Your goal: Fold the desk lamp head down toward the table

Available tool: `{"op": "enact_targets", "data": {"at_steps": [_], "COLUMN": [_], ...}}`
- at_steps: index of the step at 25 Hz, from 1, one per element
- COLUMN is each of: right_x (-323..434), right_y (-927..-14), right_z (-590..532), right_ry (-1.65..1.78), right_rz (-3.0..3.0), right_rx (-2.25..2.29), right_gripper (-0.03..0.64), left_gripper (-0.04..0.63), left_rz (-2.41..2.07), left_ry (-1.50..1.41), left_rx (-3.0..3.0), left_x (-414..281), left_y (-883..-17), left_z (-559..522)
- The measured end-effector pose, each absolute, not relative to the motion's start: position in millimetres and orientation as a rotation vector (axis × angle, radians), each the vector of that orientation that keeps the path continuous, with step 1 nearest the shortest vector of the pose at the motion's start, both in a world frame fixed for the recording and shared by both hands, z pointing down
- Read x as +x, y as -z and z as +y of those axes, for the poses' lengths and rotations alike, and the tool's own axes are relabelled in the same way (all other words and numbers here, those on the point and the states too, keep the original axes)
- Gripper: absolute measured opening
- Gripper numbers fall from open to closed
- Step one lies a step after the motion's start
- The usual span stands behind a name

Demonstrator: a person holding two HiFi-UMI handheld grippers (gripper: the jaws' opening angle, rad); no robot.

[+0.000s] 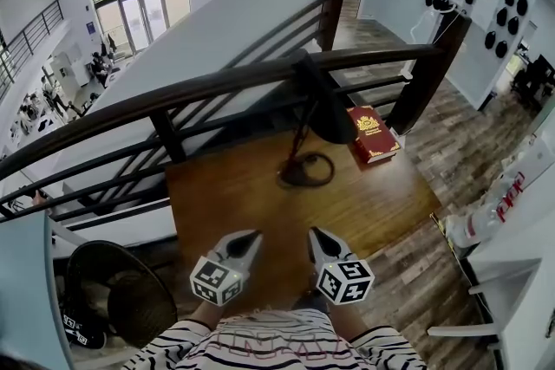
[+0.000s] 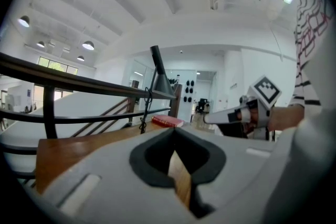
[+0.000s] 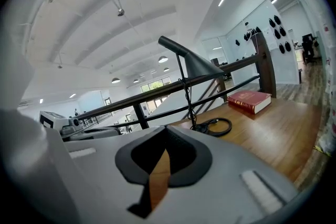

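Note:
A black desk lamp stands at the far side of the wooden table (image 1: 234, 204), its ring base (image 1: 305, 170) flat on the wood and its cone head (image 1: 327, 113) raised on a thin stem. The right gripper view shows the head (image 3: 198, 64) tilted above the base (image 3: 215, 126); the left gripper view shows the head (image 2: 160, 81) too. My left gripper (image 1: 252, 236) and right gripper (image 1: 316, 233) hover side by side over the near edge, both shut and empty, well short of the lamp.
A red book (image 1: 373, 133) lies on the table's far right corner. A dark railing (image 1: 217, 89) runs just behind the table and lamp. A black fan (image 1: 113, 295) stands at lower left, and white furniture (image 1: 520, 212) at right.

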State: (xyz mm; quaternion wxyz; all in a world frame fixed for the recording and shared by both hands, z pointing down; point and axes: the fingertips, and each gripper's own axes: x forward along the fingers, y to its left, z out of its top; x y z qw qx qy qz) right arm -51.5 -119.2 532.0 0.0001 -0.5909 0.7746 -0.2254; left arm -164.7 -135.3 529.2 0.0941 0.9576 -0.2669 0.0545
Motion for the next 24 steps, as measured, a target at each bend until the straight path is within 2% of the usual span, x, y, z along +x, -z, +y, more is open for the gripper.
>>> {"op": "enact_targets", "data": {"at_steps": [24], "right_x": [-43.8], "right_y": [-533.5], "right_z": [-118.6], "right_ry": [0.663], "right_rz": [2.443], "right_rx": [-1.91], "right_gripper": [0.002], "left_gripper": [0.002], "left_rz": [-0.795], "left_ry": [-0.133], "left_rx": [2.836], "left_x": [-157.8], "left_y": [-532.2], "left_z": [-138.3]}}
